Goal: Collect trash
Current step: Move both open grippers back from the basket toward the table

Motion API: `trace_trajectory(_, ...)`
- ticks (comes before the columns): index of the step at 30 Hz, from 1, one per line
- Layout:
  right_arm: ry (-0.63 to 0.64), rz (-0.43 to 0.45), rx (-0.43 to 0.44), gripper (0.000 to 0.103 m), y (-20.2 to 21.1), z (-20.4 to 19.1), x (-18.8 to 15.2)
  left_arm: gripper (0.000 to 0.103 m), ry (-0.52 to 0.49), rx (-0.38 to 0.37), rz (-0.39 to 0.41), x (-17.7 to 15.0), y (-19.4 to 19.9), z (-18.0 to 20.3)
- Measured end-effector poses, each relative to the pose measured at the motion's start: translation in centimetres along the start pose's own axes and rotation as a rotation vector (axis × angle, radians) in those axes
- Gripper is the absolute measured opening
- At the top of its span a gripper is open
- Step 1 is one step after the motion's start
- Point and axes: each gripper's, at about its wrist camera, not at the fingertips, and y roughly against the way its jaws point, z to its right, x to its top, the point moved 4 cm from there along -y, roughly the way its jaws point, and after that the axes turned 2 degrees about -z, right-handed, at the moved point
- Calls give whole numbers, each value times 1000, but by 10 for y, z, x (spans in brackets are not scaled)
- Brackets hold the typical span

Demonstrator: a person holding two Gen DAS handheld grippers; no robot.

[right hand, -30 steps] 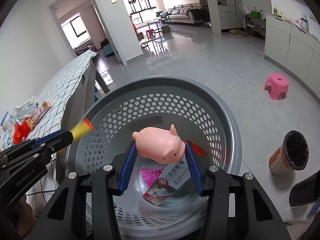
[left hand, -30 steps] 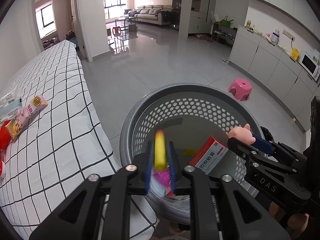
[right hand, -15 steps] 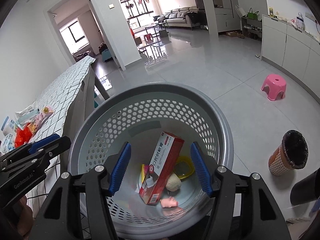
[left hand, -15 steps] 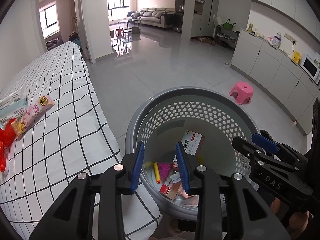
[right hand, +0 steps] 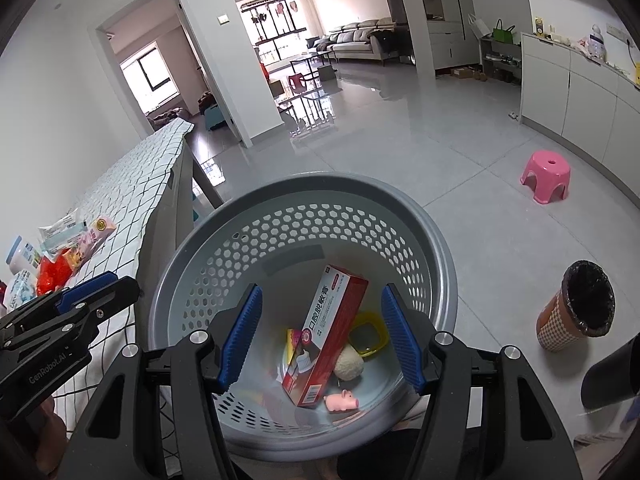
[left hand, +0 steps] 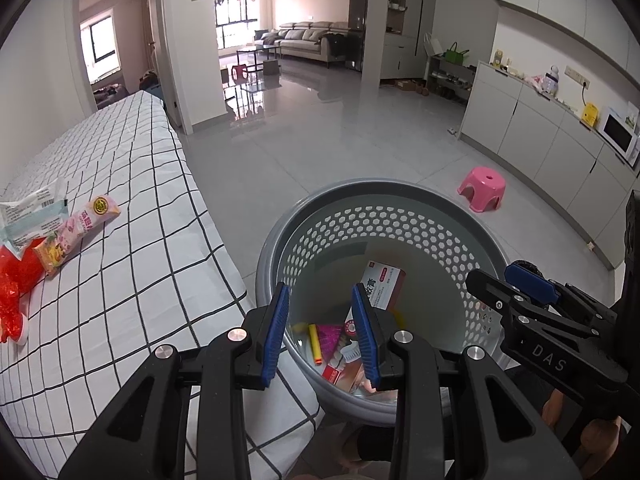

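1. My left hand-held gripper (left hand: 320, 326) and right hand-held gripper (right hand: 320, 340) both hang over the round grey plastic basket with a honeycomb-perforated wall (right hand: 424, 240), blue ribbed pads parted and gripping nothing: the left narrow, the right wider.
2. The basket stands on the glossy tiled floor just beside the bed, so trash can drop straight in.
3. Collected trash lies on its smooth bottom: a red-and-white cardboard toothpaste box (right hand: 326, 334) propped on end, a small pink rubber pig (right hand: 342, 400), a yellow foam dart (left hand: 315, 341).
4. More waits on the black-gridded white bedsheet (left hand: 132, 216): crinkly pink-and-yellow snack wrappers (left hand: 78, 232) and a red plastic bag (left hand: 16, 280).
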Motion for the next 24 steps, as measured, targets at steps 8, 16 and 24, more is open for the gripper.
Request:
trace_trajectory(8,16,23,5,60,16,-7,-4,54,11,15,57,-4,24,-4)
trace_trajectory(16,43,41,8,60,33,-21,-9,60,21,21,89,-9,43,-10)
trace_trajectory(24,78,57,8,66,43,-40,-14,75,45,26,116,-19,59,-27)
